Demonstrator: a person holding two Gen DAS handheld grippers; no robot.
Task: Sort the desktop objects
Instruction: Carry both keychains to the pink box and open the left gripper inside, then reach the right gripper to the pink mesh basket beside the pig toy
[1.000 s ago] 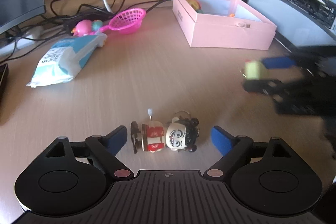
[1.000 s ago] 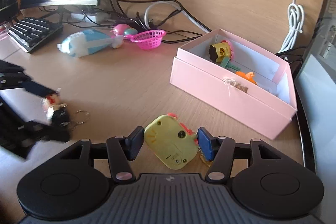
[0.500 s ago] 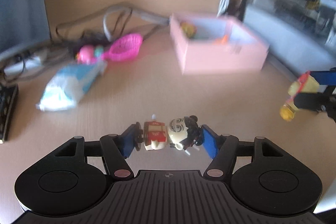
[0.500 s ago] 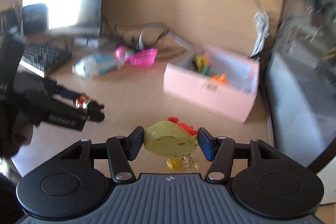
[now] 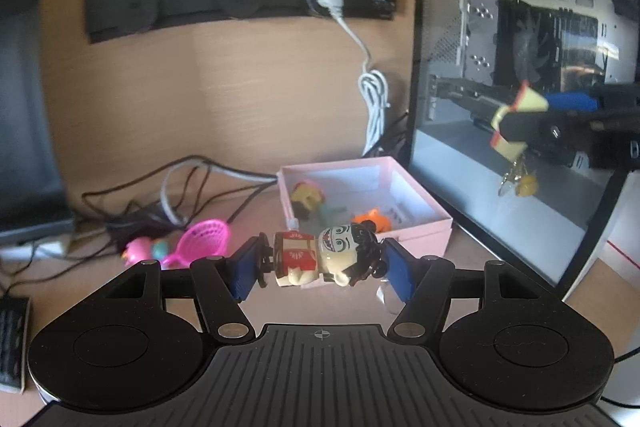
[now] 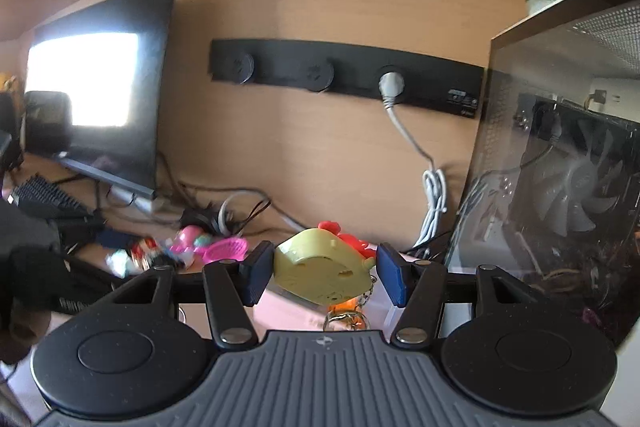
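My left gripper (image 5: 320, 265) is shut on a small toy figure keychain (image 5: 324, 257) with a red-and-white body and a painted face, held sideways in the air. My right gripper (image 6: 320, 271) is shut on a yellow chicken keychain (image 6: 320, 267) with a red comb; its ring (image 6: 346, 319) dangles below. The left wrist view also shows the right gripper (image 5: 520, 123) with the yellow toy high at the right. The open pink box (image 5: 412, 231) sits on the desk beyond the figure, holding a yellow-and-pink toy (image 5: 306, 195) and an orange toy (image 5: 370, 219).
A pink toy basket (image 5: 206, 241) and a pink-and-teal toy (image 5: 146, 251) lie left of the box among black cables (image 5: 160, 187). A glass-sided computer case (image 5: 520, 87) stands at the right, a monitor (image 6: 100, 87) and keyboard (image 6: 44, 197) at the left. A wall power strip (image 5: 240, 1) holds a white cord (image 5: 374, 103).
The left gripper closed on the toy figure and lifted it off the desk. The right gripper rose with the yellow chicken keychain. Both views tilted up toward the wall.
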